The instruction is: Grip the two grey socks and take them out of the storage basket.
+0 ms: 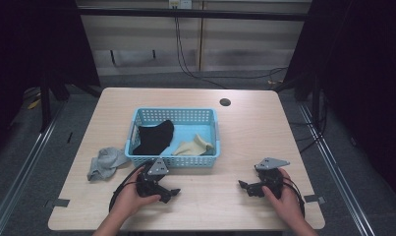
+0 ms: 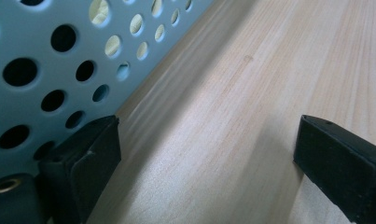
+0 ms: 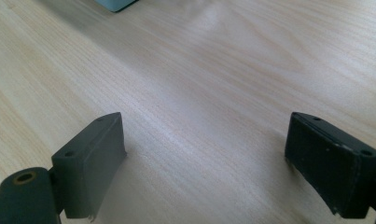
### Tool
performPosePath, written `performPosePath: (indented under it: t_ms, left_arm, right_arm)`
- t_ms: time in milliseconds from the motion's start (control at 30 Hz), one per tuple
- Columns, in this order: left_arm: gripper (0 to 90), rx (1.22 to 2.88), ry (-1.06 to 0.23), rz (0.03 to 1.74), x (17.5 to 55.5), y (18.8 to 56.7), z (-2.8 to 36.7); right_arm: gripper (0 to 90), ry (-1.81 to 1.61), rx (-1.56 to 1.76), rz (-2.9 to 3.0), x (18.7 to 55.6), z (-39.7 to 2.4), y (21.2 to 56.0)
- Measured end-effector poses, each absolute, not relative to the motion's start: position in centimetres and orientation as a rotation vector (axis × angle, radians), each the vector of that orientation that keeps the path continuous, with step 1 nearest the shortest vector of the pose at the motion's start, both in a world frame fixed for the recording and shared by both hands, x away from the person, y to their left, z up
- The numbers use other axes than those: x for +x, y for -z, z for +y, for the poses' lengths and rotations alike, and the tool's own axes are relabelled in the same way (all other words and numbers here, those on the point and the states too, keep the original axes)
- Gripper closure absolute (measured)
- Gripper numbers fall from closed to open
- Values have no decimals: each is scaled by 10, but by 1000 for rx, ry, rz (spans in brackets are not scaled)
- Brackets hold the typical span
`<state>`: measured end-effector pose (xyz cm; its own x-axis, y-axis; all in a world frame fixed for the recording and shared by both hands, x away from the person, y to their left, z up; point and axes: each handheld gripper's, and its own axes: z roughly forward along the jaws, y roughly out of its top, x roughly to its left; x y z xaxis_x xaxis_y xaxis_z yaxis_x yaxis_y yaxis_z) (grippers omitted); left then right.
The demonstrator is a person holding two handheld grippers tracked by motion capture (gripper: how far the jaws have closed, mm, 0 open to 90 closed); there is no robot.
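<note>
Now both claws rest wide open and empty on the table [image 1: 244, 132]; left claw [image 1: 175, 192] should swing to ten o'clock, lift over the basket [image 1: 212, 158] corner, and pinch the grey sock [image 1: 107, 161] mid-bunch

Wooden table [image 1: 244, 137] with dark round hole [image 1: 225, 102] near far edge; black cables [image 1: 185, 64] trailing across grey floor [image 1: 63, 147] beyond.

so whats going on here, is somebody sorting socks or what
A person at a wooden table holds a gripper in each hand. The blue basket already holds a black sock and a beige sock; a grey sock lies on the table just left of it. The left gripper sits by the basket's front wall, jaws open and empty. The right gripper rests over bare table, jaws also open and empty.
</note>
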<state>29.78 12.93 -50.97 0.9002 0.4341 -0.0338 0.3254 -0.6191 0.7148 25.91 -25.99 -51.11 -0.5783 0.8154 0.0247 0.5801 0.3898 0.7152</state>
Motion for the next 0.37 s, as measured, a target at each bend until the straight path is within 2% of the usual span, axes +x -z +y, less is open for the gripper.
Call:
performPosePath:
  t_ms: [133,367]
  left_arm:
    - [5,2305,-171,522,298,510,127]
    - [0,2307,-174,532,298,510,126]
  right_arm:
    - [115,-996,1215,2322,259,-260,511]
    - [115,-995,1215,2323,259,-260,511]
